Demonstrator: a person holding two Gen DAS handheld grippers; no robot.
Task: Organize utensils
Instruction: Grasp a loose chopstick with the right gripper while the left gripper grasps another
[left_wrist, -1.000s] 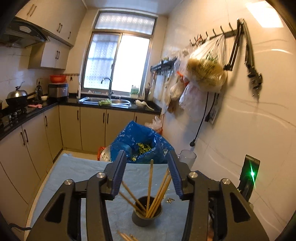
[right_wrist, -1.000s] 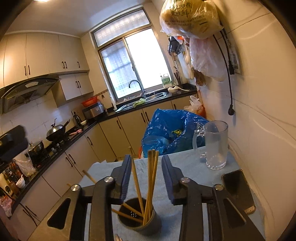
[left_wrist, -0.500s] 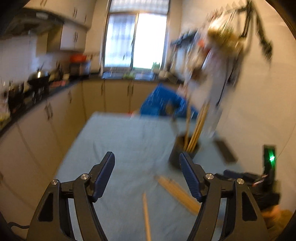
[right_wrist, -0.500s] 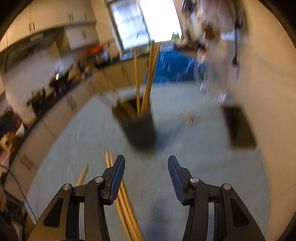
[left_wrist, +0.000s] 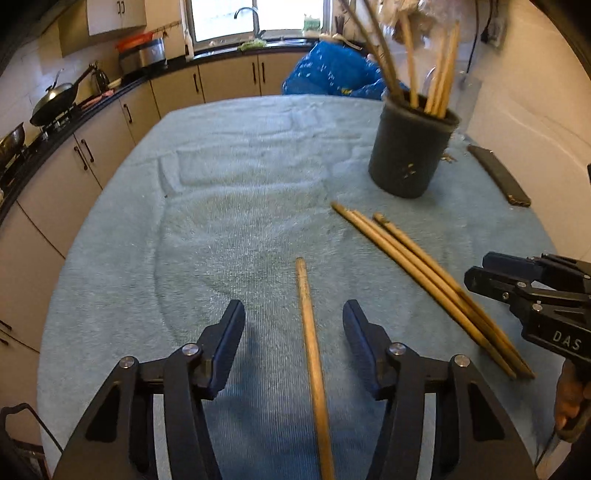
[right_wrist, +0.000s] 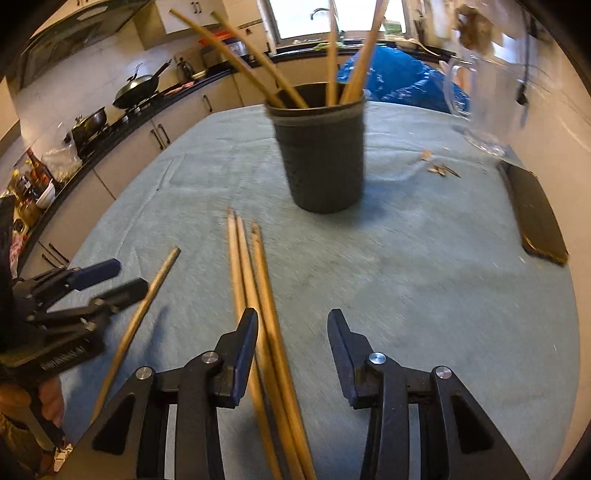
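Note:
A dark cup (left_wrist: 410, 151) holding several wooden chopsticks stands on the blue towel; it also shows in the right wrist view (right_wrist: 319, 147). A single chopstick (left_wrist: 312, 354) lies between the fingers of my open left gripper (left_wrist: 293, 314), which hovers low over it. Three chopsticks (left_wrist: 424, 273) lie side by side to its right. In the right wrist view they (right_wrist: 258, 295) run under the left finger of my open right gripper (right_wrist: 291, 321). The left gripper (right_wrist: 107, 280) and the single chopstick (right_wrist: 144, 302) show at left there. The right gripper (left_wrist: 480, 271) shows at the left view's right edge.
A dark phone (right_wrist: 535, 214) lies at the table's right edge, also in the left wrist view (left_wrist: 498, 173). A glass mug (right_wrist: 480, 103) stands behind it. A blue bag (left_wrist: 332, 70) sits beyond the table's far edge. Kitchen counters with pans (right_wrist: 136, 86) run along the left.
Both grippers have pulled back from over the cup and dropped low toward the table's near side. The loose chopsticks now lie under and between their fingers.

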